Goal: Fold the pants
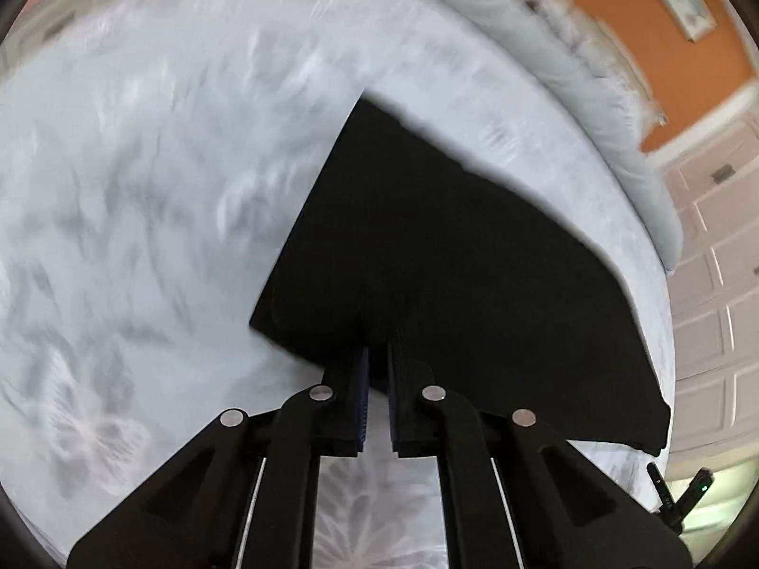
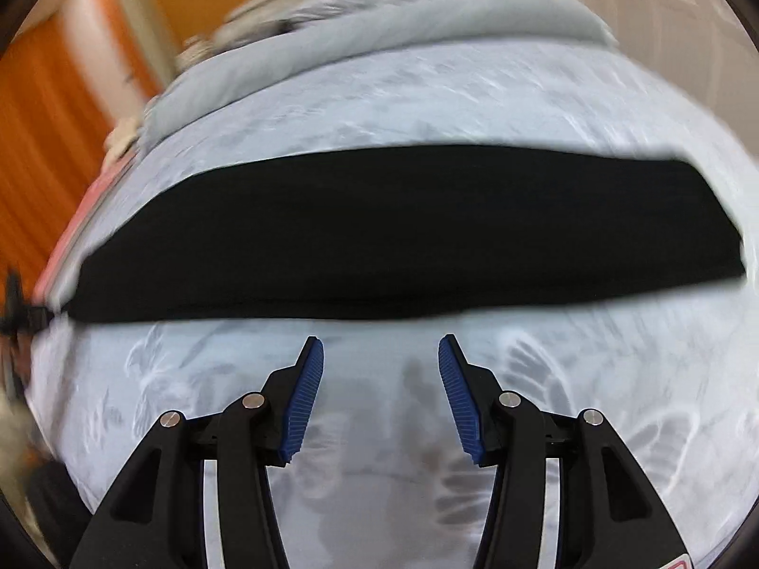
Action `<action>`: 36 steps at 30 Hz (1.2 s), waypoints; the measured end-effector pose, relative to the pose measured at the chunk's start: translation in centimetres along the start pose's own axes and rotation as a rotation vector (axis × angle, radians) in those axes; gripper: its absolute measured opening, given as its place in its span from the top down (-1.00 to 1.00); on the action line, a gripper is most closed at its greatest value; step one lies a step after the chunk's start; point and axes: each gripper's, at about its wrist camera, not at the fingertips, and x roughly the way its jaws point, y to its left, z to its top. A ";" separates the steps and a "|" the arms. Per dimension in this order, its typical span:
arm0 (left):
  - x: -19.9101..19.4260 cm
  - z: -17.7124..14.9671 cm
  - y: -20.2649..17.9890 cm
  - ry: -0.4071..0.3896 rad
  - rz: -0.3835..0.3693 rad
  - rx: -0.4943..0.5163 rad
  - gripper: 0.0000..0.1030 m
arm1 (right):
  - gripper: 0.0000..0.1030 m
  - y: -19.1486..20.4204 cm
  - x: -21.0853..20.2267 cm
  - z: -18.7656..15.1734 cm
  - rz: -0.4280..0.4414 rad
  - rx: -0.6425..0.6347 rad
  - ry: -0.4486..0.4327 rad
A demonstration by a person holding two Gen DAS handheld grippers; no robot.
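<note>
left gripper: pressed together, pinching the near edge of the pants, cloth right between my pads

right gripper: fingers spread, nothing in them, hanging over bare bed just short of the pants' long near edge

pants: black, lying flat as a long band across the pale floral bed, pillow past the far side

writing: none I can read, it's all blurry
</note>
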 end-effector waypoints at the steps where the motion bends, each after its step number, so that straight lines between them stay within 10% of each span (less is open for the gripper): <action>1: 0.2 -0.2 0.1 -0.011 -0.017 -0.012 0.84 | 0.04 -0.7 0.0 -0.2 0.047 0.059 0.011; 10: 0.7 -0.1 1.5 -0.027 -0.105 -0.126 0.68 | 0.08 0.0 4.8 2.6 0.286 0.211 0.079; 12: 0.8 0.7 1.3 -0.016 -0.090 -0.109 0.75 | 0.91 0.6 6.9 3.5 0.218 0.193 0.106; 17: -0.9 0.7 1.3 -0.043 -0.039 -0.041 0.77 | 0.94 0.8 1.9 3.1 0.246 0.144 -0.050; 21: -0.1 -0.5 1.9 -0.034 -0.023 -0.011 0.71 | 0.83 -2.6 4.1 1.1 0.047 0.158 0.100; 23: -1.6 -1.1 1.1 -0.059 -0.026 0.006 0.38 | 0.58 -4.2 1.0 1.1 0.089 0.199 0.022; 26: -6.1 -2.7 -0.1 -0.216 0.043 0.009 -0.62 | -0.18 -7.7 -5.2 1.0 -0.018 0.225 -0.204; 31: -12.2 -5.4 -5.7 -0.459 0.203 0.108 -0.74 | -0.18 -15.7 -8.0 4.7 -0.293 0.247 -0.254; 34: -11.8 -6.9 -10.2 -0.478 0.200 0.193 -0.80 | -0.17 -18.4 -5.0 7.1 -0.365 0.226 -0.181; 35: -10.9 -7.7 -12.3 -0.460 0.178 0.234 -0.80 | -0.09 -19.0 -4.0 7.4 -0.397 0.216 -0.161; 36: -9.9 -8.3 -13.8 -0.442 0.158 0.261 -0.80 | 0.57 -19.6 -2.5 7.8 -0.421 0.201 -0.131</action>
